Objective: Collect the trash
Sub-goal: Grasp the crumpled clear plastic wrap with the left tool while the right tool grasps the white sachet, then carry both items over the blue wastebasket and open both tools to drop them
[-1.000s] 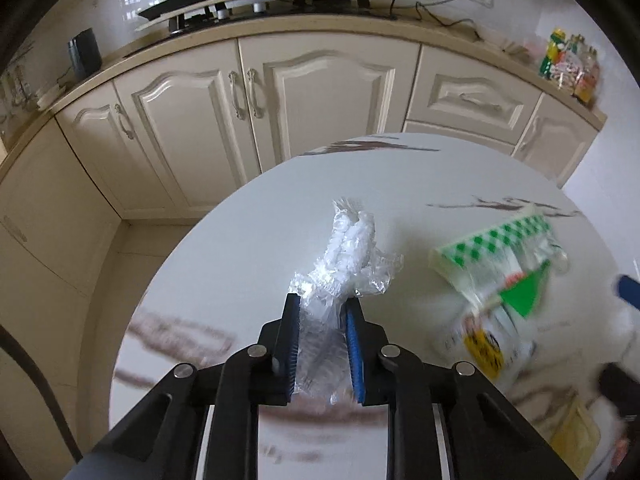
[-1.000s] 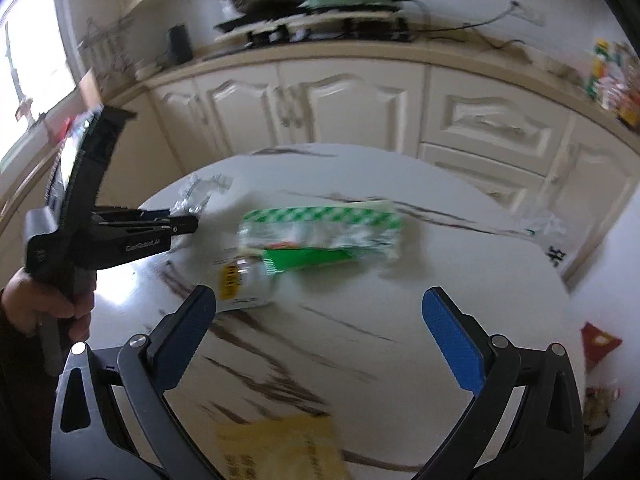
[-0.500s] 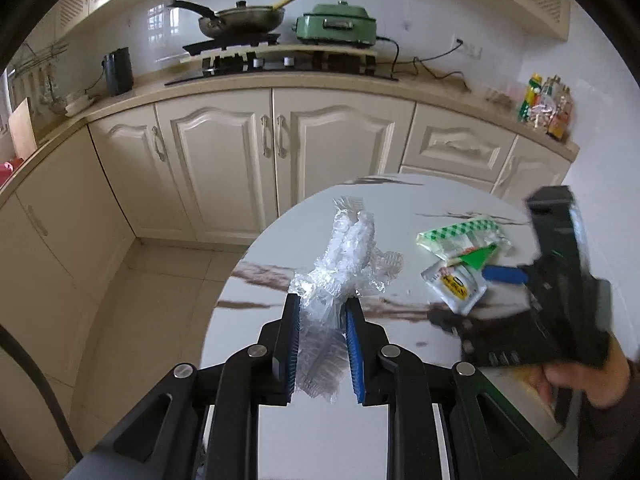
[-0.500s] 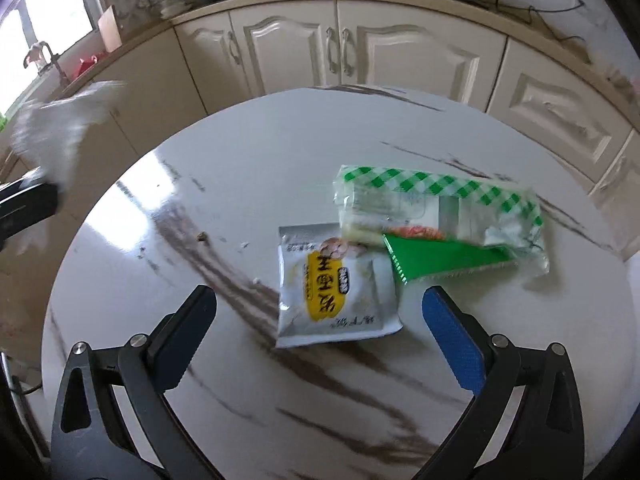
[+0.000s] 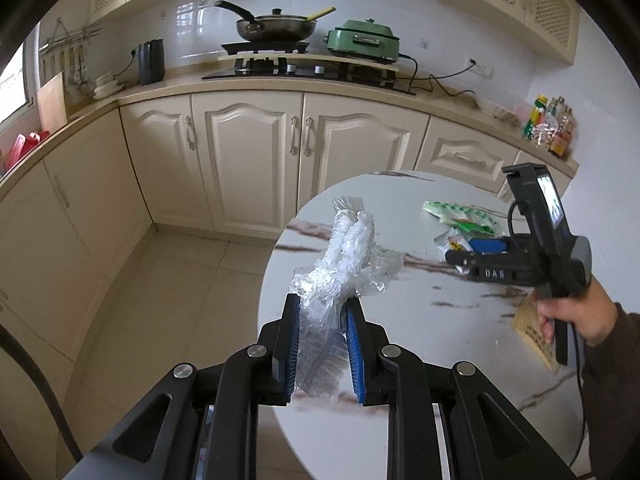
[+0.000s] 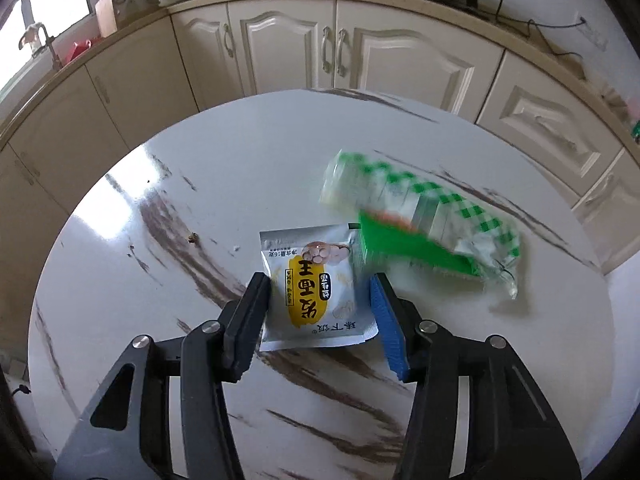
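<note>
My left gripper [image 5: 320,344] is shut on a crumpled clear plastic wrapper [image 5: 344,264] and holds it up beside the left edge of the round marble table [image 5: 360,432]. My right gripper [image 6: 320,312] is low over the table, its jaws partly closed around a silver and yellow snack packet [image 6: 316,292] that lies flat; I cannot tell whether the pads touch it. A green-checked plastic bag [image 6: 424,224] lies just right of the packet. The right gripper also shows in the left wrist view [image 5: 480,256], over the packet [image 5: 452,242] and the bag [image 5: 460,216].
A yellowish paper packet [image 5: 536,332] lies near the table's right edge under the hand. Cream kitchen cabinets [image 5: 248,160] and a counter with stove, pan and kettle stand behind. Tiled floor [image 5: 168,304] is to the left of the table.
The left gripper rose and drew back to the left with the wrapper. The right gripper moved down onto the table and its jaws narrowed around the snack packet.
</note>
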